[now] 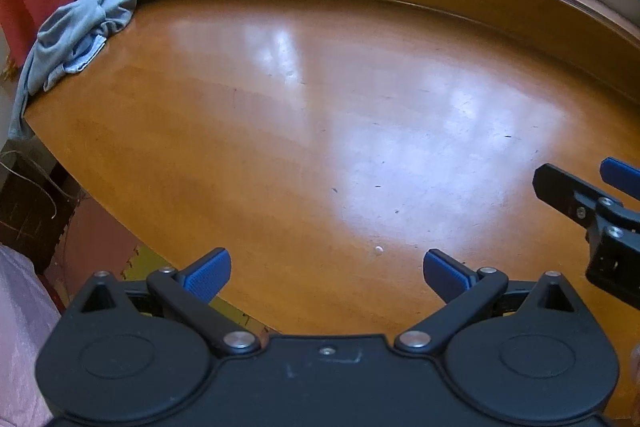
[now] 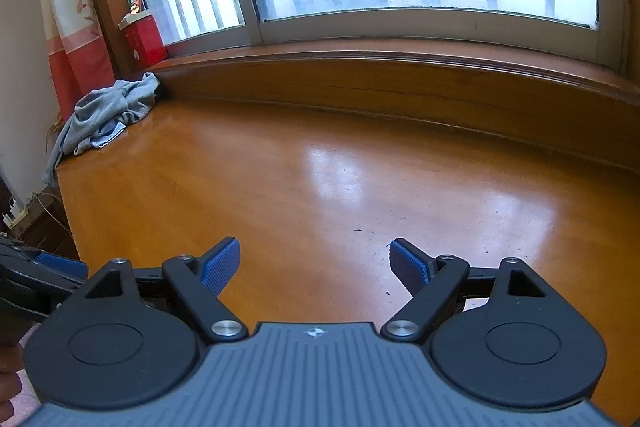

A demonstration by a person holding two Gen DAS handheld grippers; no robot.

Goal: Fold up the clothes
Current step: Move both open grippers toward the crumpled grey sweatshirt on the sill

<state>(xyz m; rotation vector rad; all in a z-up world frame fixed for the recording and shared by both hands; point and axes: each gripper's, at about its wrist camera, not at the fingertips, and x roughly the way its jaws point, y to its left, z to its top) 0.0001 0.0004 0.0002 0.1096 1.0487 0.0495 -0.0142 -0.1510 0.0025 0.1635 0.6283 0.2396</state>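
A crumpled grey garment (image 1: 76, 35) lies bunched in the far left corner of the wooden table (image 1: 304, 131), one end hanging over the left edge. The right wrist view shows the same grey garment (image 2: 104, 115) heaped against the window sill. My left gripper (image 1: 326, 267) is open above the table's near edge, far from the cloth, nothing between its blue pads. My right gripper (image 2: 316, 265) is open too and holds nothing. The right gripper (image 1: 592, 195) also shows at the right edge of the left wrist view.
A red box (image 2: 144, 39) stands on the wooden window sill (image 2: 400, 67) behind the garment. A red and white curtain (image 2: 76, 39) hangs at the far left. The table (image 2: 320, 187) runs to the sill; its left edge drops to the floor (image 1: 92, 239).
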